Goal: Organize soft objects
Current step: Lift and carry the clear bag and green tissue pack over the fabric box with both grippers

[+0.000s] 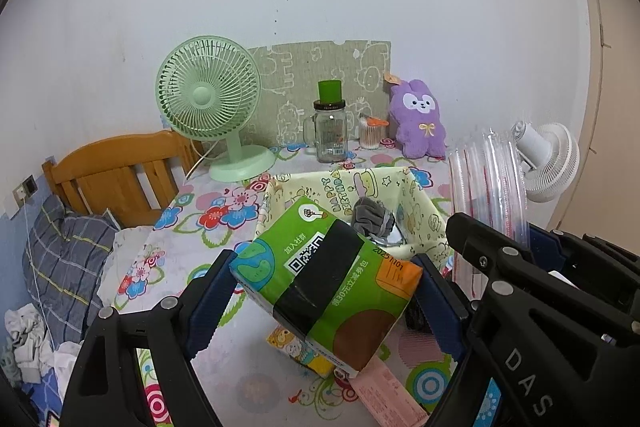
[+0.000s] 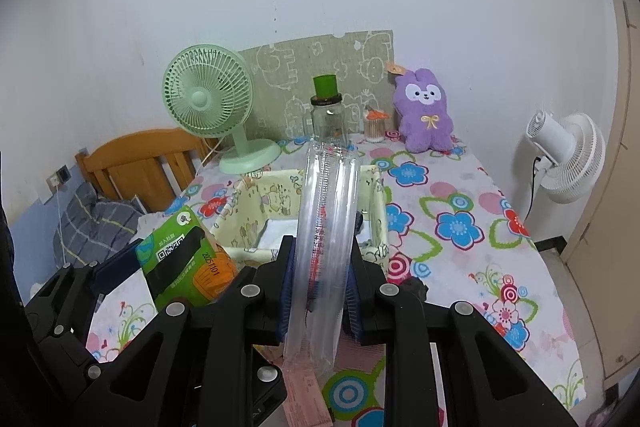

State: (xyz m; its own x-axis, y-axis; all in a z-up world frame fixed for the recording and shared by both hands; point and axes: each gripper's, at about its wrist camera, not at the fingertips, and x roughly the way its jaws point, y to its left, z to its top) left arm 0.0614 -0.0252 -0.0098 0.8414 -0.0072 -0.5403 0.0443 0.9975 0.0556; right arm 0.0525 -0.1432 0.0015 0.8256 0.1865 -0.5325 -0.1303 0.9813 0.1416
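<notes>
1. Gripping a green tissue pack (image 1: 326,287) between its blue pads, the left gripper (image 1: 325,301) holds it in the air, tilted, in front of the fabric storage basket (image 1: 424,203).
2. Its jaws stand wide, pressed on the two ends of the pack.
3. The right gripper (image 2: 320,291) is clamped narrow on a stack of clear zip bags (image 2: 326,227), which stands on edge and rises in front of the same basket.
4. Inside the basket lies a grey bundled cloth (image 1: 370,215); from the right wrist view a white folded item (image 2: 276,231) also shows at its bottom.
5. The basket sits on a flower-print tablecloth (image 2: 452,223).
6. Behind the basket stand a green desk fan (image 1: 208,99), a glass jar with a green lid (image 1: 330,131) and a small cotton swab container (image 1: 370,135).
7. A purple plush rabbit (image 1: 420,119) sits behind the basket, to its right, against the wall.
8. A white fan (image 2: 568,151) stands well to the right of the basket, beyond the table edge.
</notes>
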